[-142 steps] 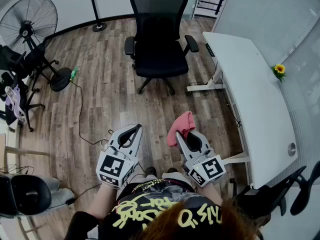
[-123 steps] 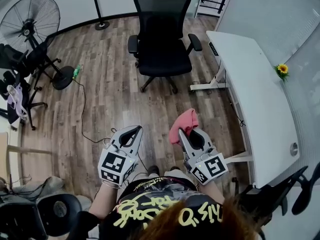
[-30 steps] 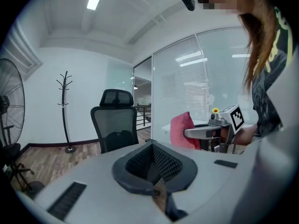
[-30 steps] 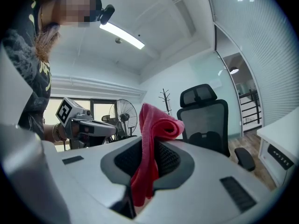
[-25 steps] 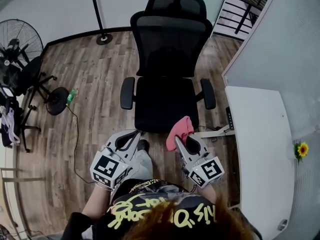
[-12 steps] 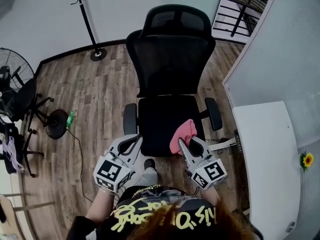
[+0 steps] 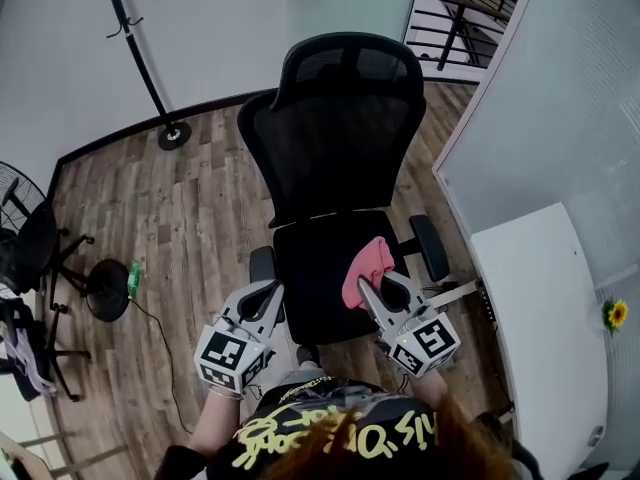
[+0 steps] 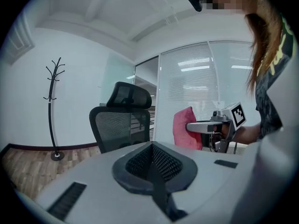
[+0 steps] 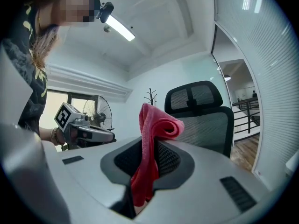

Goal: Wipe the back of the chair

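- Red cloth (image 9: 148, 148) is clamped between the jaws of the right gripper (image 7: 367, 286). The jaws are closed onto it. A folded lobe of fabric stands above the jaw tips, and the rest hangs down through the gap between them.
- Left gripper (image 8: 156, 185): the jaws are pressed fully together, with nothing between them.
- Both grippers are held side by side and apart from each other, jaws pointing toward the chair. In the head view the left one lies over the front-left corner of the seat (image 7: 315, 263). The right one, with the cloth, lies over the front-right part of the seat.
- Black office chair: the mesh backrest (image 7: 330, 148) faces the person and rises beyond the seat. The cloth is short of the backrest and makes no contact with it.
- A headrest (image 7: 350, 63) tops the backrest. One armrest (image 7: 428, 248) sits just to the right of the cloth, and the other armrest (image 7: 262, 265) is just beside the left gripper's jaw tips.
- White desk (image 7: 540, 308) stands to the right of the chair, near the right armrest. A sunflower (image 7: 617, 314) sits at its far right edge.
- Wood-plank floor (image 7: 190, 208) surrounds the chair.
- A black coat stand (image 7: 140, 58) stands by the wall at upper left.
- A floor fan (image 7: 30, 238) shows at the left edge, well apart from the chair.
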The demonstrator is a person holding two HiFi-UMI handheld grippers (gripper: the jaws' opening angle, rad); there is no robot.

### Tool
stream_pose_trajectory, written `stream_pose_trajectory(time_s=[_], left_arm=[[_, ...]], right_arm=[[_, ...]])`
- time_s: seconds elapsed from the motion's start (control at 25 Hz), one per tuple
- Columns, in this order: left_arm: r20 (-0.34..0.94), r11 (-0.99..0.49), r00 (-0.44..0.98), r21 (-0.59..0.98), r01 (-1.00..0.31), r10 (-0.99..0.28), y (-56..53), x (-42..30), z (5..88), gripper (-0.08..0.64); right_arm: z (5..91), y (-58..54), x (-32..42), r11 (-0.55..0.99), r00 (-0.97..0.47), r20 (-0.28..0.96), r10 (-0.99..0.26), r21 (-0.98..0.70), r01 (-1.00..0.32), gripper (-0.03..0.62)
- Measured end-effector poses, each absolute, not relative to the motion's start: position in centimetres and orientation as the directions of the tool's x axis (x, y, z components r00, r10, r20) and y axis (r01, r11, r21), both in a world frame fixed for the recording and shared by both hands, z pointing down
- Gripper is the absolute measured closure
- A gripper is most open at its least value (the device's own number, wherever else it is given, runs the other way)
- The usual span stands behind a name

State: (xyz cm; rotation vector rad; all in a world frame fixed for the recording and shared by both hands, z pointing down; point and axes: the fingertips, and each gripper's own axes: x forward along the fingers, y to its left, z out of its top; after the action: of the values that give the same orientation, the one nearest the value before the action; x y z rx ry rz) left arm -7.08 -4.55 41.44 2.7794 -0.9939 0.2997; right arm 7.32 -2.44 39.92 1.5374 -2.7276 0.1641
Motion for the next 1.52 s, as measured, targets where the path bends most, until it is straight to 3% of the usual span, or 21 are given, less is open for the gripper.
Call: stream_pose_trajectory(time_s=[0.52, 0.76, 1.0, 1.28, 1.52], left_arm=[[0.285, -0.771, 0.765, 0.118, -0.626, -0.578, -10.5, -7.7, 43.0, 0.568], [0.304, -0.769, 0.762, 0.124, -0.627, -0.572, -11.7, -6.1, 43.8, 0.568], [0.299, -0.75, 0.743, 0.113, -0.651, -0.599, -12.6, -3.9, 42.9, 0.568], [0.273, -0.707, 0.7, 0.089, -0.702, -0.66, -13.9, -2.7, 41.3, 0.568], [0.288, -0.662, 0.653, 0.077, -0.745, -0.701, -13.5, -3.0, 41.5, 0.568]], right_arm=[[40.3, -9.1, 7.3, 0.469, -0.473, 0.044, -0.88, -0.087, -0.879, 0.531], [37.6, -11.2, 10.8, 0.435, -0.435, 0.0, -0.901, 0.017, -0.9, 0.531], [35.0, -16.1, 16.5, 0.388, -0.388, 0.034, -0.921, 0.163, -0.907, 0.531], [26.9, -23.0, 22.4, 0.318, -0.336, -0.042, -0.941, 0.23, -0.92, 0.531], [23.2, -28.2, 24.8, 0.227, -0.256, -0.038, -0.966, 0.351, -0.909, 0.531]])
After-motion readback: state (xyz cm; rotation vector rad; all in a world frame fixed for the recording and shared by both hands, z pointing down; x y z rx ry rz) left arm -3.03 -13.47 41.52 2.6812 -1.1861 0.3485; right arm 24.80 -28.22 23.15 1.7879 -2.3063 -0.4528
